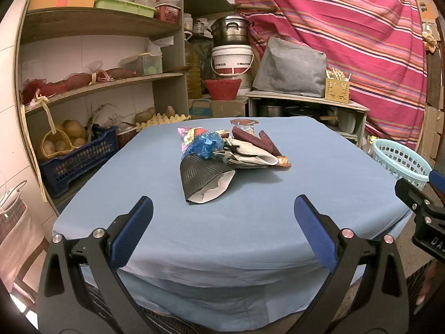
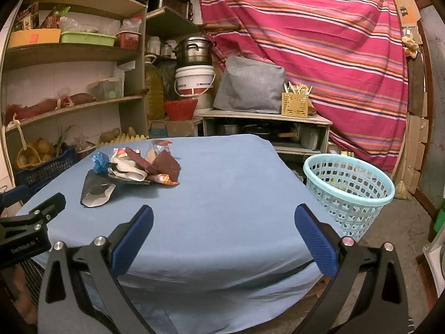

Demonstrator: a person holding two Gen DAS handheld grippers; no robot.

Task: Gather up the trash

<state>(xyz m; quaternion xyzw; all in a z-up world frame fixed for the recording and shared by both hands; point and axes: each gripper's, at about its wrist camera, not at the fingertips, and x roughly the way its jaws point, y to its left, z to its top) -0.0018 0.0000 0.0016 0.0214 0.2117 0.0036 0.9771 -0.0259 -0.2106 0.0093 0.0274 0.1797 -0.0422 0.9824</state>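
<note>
Matt blue cloth covers the table (image 1: 222, 222); perforated plastic basket (image 2: 349, 192); crinkly blue plastic bag (image 1: 204, 143).

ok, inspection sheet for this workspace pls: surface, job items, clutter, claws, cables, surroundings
Surface: table under a blue cloth, mostly bare.
Job's things: trash pile mid-table; black pouch nearest; blue bag behind it; aqua basket on the floor right of the table.
Clutter: nothing seen on the table beyond the pile.
Claws: left claw and right claw both open, empty, short of the pile.
Cables: nothing seen.
Surroundings: stocked shelves, striped cloth hung behind.
</note>
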